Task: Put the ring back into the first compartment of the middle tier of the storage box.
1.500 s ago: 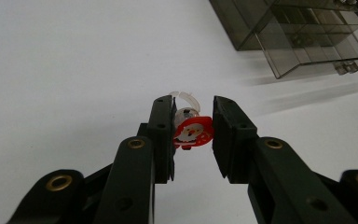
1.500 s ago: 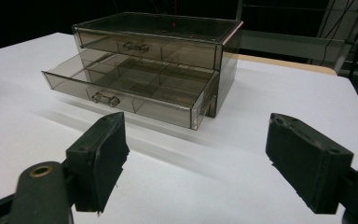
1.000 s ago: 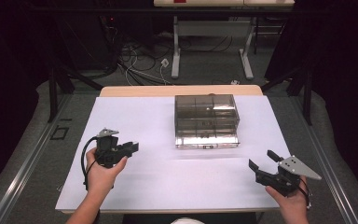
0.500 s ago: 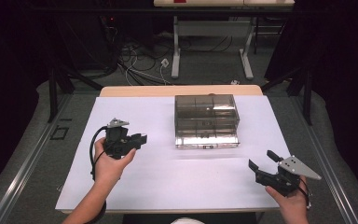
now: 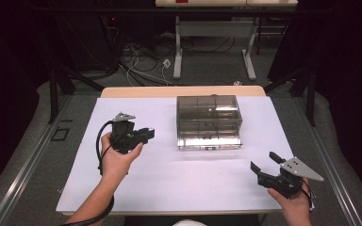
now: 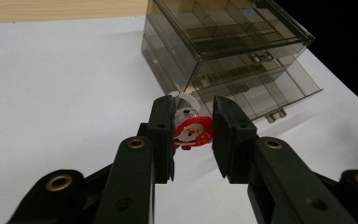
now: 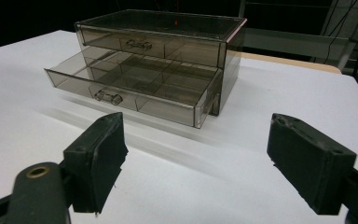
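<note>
A smoky clear two-drawer organiser [image 5: 209, 121] [image 6: 223, 51] [image 7: 161, 60] stands at the table's middle back, with its lower drawer [image 7: 130, 91] pulled partly out and divided into compartments. My left gripper [image 5: 146, 135] [image 6: 193, 130] hovers left of the organiser, shut on a small red Santa-face trinket [image 6: 194, 132] with a clear plastic part behind it. My right gripper [image 5: 264, 162] [image 7: 196, 168] rests near the front right of the table, open, with nothing between its jaws, pointing toward the organiser.
The white table top [image 5: 169, 179] has a wooden strip [image 5: 184, 91] along its far edge. Beyond it are dark floor, cables [image 5: 136, 61] and the legs of another table [image 5: 179, 52]. A cable [image 5: 100, 141] loops from the left gripper.
The left hand has lifted and carried its gripper up the table and to the right, toward the organiser. The right hand has stayed where it was.
</note>
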